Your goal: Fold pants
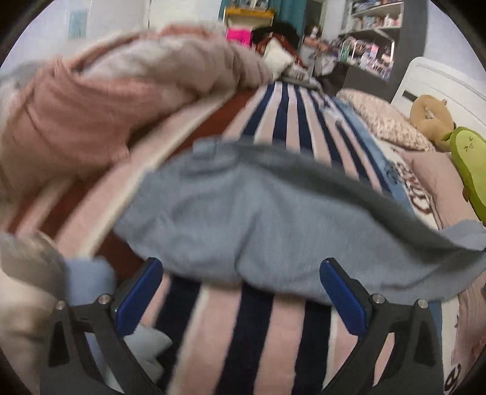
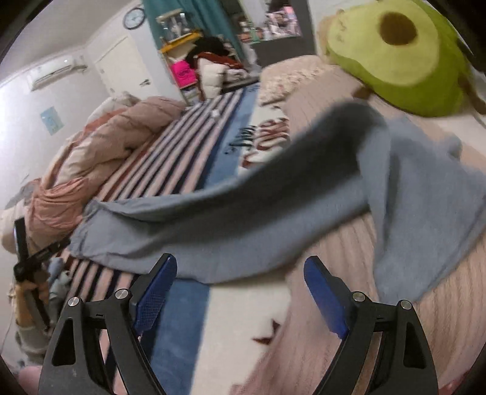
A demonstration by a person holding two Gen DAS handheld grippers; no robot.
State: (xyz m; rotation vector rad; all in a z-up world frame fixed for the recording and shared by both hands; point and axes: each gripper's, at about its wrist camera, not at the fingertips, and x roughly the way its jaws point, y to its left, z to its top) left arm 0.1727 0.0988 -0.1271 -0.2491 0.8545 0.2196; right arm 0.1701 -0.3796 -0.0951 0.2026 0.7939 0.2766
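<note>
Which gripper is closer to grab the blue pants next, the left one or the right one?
Probably the left. The left gripper is open with the pants hem lying right between its fingertips. The right gripper is open too, but the cloth edge sits just beyond it.

One pair of grey pants (image 2: 243, 231), one avocado plush (image 2: 395, 54), one wall clock (image 2: 134, 18)

Bed (image 2: 194, 307) with striped cover, clothes and plush toys on top.
Pink/navy striped blanket (image 1: 282, 121) covers bed surface; grey-blue pants (image 2: 188, 231) spread flat across it, one part bunched toward the pillow side. Rumpled pink duvet (image 1: 91, 103) heaped along the far edge by the wall. Green avocado plush (image 2: 391, 54) lies by the floral pillow (image 1: 382, 121); brown plush (image 1: 428, 115) next to it.
</note>
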